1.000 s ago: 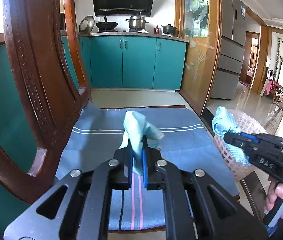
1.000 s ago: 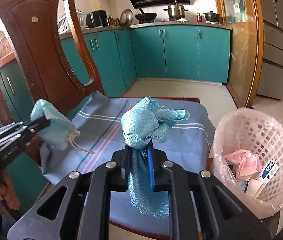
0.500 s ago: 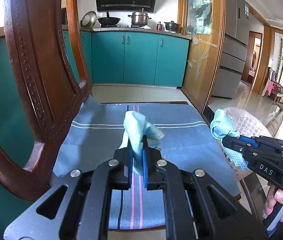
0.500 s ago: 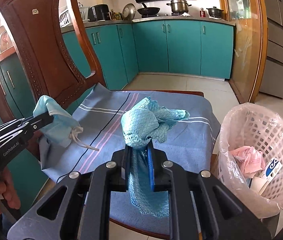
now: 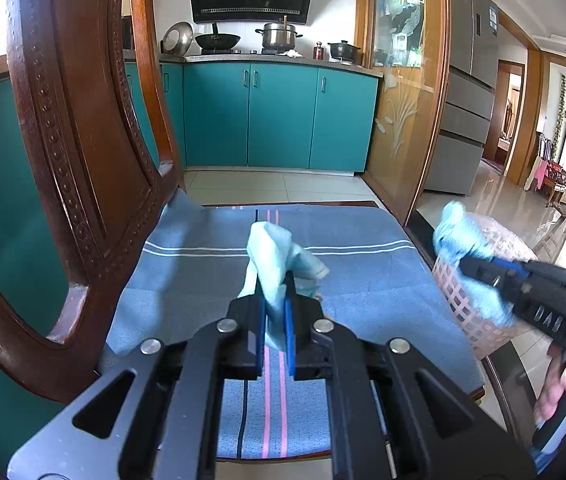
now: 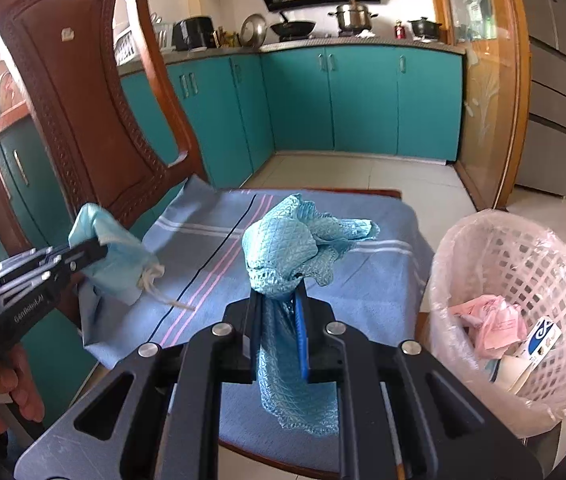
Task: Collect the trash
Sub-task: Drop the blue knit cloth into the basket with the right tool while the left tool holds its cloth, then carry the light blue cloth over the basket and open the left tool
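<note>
The left gripper (image 5: 274, 312) has its fingers clamped on a pale blue face mask (image 5: 273, 256) above the striped blue chair cloth (image 5: 363, 276). The right gripper (image 6: 279, 320) pinches a crumpled teal mesh cloth (image 6: 283, 252) beside the pink plastic-lined lattice basket (image 6: 563, 280).

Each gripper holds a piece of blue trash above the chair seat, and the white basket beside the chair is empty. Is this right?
Not quite: the right wrist view shows the basket already holds pink crumpled trash and a small carton. The rest is correct.
</note>
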A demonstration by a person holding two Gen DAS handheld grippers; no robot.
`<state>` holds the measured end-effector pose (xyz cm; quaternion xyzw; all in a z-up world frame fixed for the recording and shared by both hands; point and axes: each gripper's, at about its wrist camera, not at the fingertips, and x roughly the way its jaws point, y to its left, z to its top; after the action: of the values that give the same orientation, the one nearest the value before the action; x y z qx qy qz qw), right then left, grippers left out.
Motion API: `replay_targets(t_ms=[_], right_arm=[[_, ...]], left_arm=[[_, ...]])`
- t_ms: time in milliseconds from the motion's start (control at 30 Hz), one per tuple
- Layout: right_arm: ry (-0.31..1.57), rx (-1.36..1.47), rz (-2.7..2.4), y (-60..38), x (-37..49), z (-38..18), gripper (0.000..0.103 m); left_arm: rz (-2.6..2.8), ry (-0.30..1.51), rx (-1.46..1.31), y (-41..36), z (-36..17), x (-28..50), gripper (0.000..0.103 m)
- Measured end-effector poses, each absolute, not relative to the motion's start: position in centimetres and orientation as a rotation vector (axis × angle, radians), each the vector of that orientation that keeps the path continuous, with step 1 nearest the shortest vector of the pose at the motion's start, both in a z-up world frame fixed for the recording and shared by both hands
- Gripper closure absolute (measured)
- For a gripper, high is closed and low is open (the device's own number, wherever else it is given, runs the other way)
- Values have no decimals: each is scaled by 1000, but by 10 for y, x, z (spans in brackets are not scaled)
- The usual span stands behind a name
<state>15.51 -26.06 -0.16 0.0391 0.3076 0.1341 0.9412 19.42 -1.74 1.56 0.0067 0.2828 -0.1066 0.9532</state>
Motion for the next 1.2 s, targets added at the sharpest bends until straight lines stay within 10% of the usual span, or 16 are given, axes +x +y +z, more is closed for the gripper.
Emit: replay_targets(t_ms=[367,400,467,667,1200], right_arm=[[520,276,-23,-390,159,18,87],[535,283,-40,-398,161,14,82],[577,297,-99,-415,165,4,39],[283,432,-210,-442,115,32,3],[188,418,-229,-440,100,38,3]], left_arm=[[-218,582,15,-19,13,195,94],[-218,583,16,-20,13,195,94],[-221,587,19,-24,13,195,94],[-240,591,41,-39,9,196,94],[-448,630,131,-185,4,204,94]])
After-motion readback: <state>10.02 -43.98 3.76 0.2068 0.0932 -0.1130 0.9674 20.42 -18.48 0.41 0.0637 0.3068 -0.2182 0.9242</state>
